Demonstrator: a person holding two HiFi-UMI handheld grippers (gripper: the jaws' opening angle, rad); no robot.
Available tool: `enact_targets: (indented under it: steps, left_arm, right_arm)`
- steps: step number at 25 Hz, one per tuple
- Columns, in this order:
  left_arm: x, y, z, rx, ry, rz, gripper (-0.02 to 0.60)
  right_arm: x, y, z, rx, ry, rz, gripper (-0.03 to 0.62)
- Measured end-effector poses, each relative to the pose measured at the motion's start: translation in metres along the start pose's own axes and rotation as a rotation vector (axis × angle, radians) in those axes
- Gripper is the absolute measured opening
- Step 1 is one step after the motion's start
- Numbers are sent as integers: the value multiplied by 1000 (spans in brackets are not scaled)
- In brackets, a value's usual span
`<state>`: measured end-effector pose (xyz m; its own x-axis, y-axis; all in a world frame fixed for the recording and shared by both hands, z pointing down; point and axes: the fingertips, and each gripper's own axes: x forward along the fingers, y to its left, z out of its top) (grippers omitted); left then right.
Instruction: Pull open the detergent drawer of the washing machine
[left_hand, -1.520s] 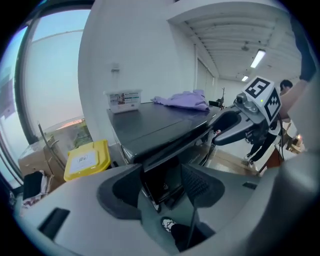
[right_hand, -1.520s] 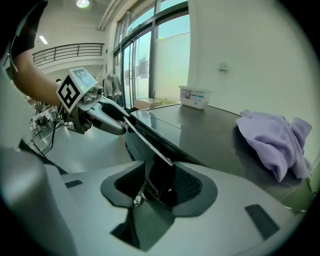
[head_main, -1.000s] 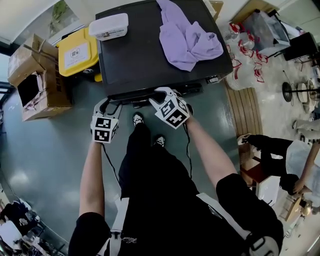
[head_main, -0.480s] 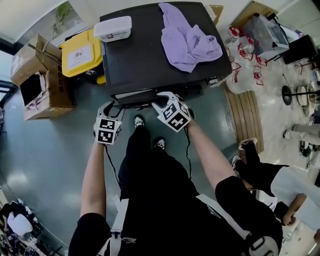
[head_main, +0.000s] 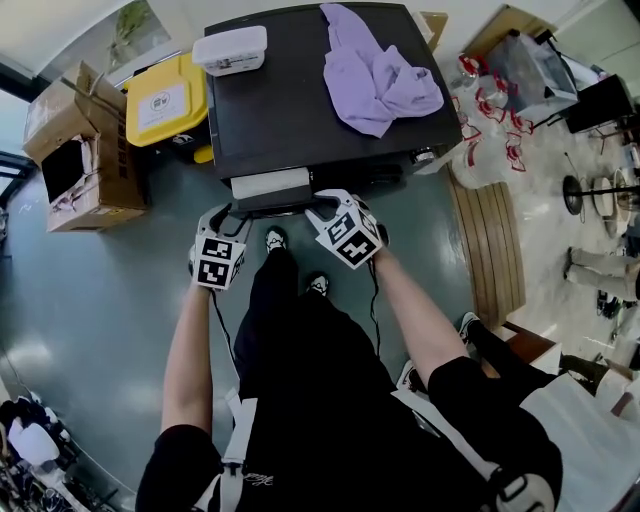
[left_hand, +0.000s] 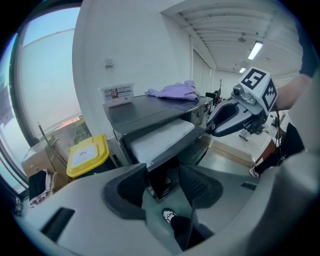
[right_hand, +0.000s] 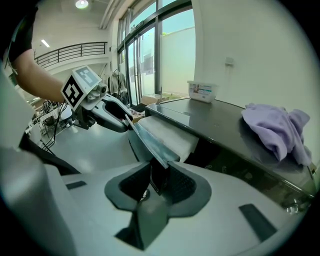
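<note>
The white-lined, dark-fronted detergent drawer stands partly drawn out at the near left of the dark-topped washing machine. Its front lip is clamped by the right gripper. The left gripper, its jaws wide though just narrowed a little, holds nothing. The pull is judged to be under way, and a straight draw nearward is called for.

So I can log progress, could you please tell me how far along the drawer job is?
Done: the detergent drawer stands partly out of the washing machine, its white top showing. In hand: the right gripper has its jaws shut on the drawer's front panel. Left: probably pulling it further out; its full travel cannot be judged here.
</note>
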<state>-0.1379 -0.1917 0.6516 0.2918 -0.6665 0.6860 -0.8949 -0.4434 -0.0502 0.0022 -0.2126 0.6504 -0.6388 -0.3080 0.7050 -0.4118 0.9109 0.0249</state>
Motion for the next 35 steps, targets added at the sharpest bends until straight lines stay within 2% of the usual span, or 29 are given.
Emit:
enact_targets:
  steps: [20,35]
  left_arm:
    - [-23,-32,-18,-47,-8,33,207]
    - [-40,-47,-33,-66,-18,2,207]
  right_arm:
    - [-22,28,-20,39,-11,-12,117]
    - [-32,50,-30,57,0,-37,118]
